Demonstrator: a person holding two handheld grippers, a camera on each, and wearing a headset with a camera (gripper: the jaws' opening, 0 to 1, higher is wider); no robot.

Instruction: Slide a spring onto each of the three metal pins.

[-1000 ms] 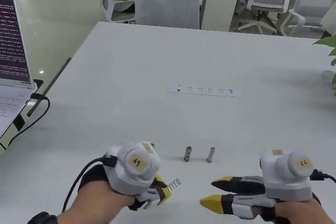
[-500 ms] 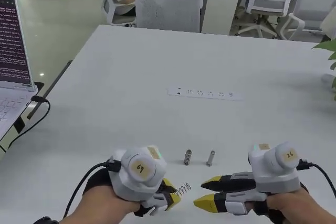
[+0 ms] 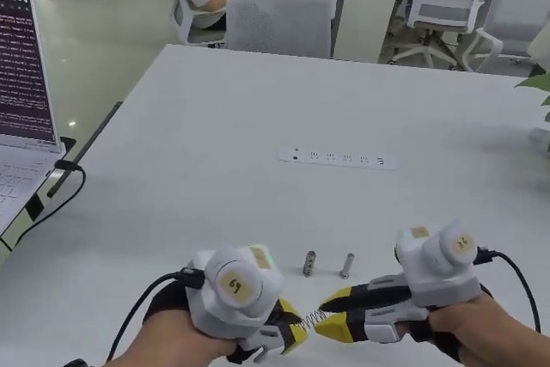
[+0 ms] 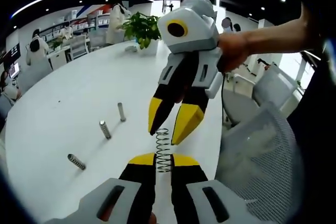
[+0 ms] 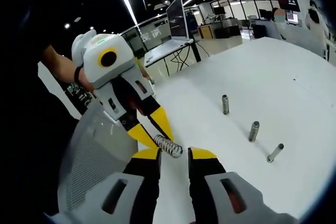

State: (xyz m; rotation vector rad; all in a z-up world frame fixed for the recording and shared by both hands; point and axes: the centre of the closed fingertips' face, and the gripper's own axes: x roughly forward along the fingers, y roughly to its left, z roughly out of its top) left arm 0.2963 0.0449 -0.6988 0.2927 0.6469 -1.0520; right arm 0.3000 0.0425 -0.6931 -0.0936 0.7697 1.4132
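Pinching a spring (image 4: 164, 148) by one end, the left tool (image 4: 164, 160) held it out, its free end lying between the parted jaws of the right tool (image 5: 175, 155); beyond them a bare pin (image 5: 274, 152) stood on the white counter (image 3: 258, 126).

L gripper (image 3: 290, 335) sits at 6-7 o'clock in head view, tips aimed twd 3 o'clock, jaws pinched on a spring (image 3: 309, 322). L hand (image 3: 168, 341) holds its body from behind. R gripper (image 3: 333, 314) is at 5 o'clock, tips aimed twd 9 o'clock, jaws apart w/ the spring's free end betw. them. R hand (image 3: 481, 337) holds the rear. Grippers are tip-to-tip, nearly touching. In L gripper view, R forearm (image 4: 268, 35) enters from 2 o'clock.
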